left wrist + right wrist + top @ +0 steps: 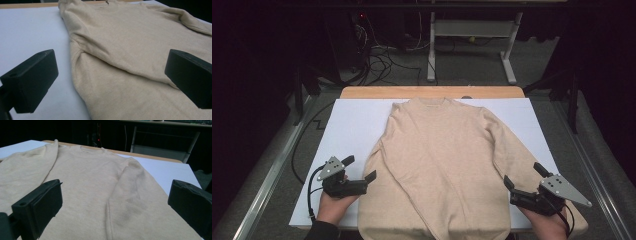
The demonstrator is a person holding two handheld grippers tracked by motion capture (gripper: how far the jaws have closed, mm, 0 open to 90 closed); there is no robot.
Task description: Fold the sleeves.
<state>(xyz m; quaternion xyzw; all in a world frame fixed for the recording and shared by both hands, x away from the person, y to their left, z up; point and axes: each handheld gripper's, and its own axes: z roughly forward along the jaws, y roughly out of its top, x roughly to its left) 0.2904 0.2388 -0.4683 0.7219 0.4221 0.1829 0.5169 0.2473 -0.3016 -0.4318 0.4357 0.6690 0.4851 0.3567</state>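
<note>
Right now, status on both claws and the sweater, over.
Left claw open, empty, at sweater's left edge. Right claw open, empty, by the right sleeve. Sweater flat on white board, left sleeve folded across the body. Nothing in the way.

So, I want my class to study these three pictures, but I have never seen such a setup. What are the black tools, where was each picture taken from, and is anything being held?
A person sits at a table and holds a hand tool in each hand: a gripper with two black jaws. The high view looks down from above: the left gripper is at the left, the right gripper at the right. The other two pictures come from small cameras riding on each gripper, looking out between its own jaws. On the white board lies a beige sweater, spread flat with its left sleeve folded across the body. Both grippers have their jaws wide open at the sweater's sides. Nothing is held.
</note>
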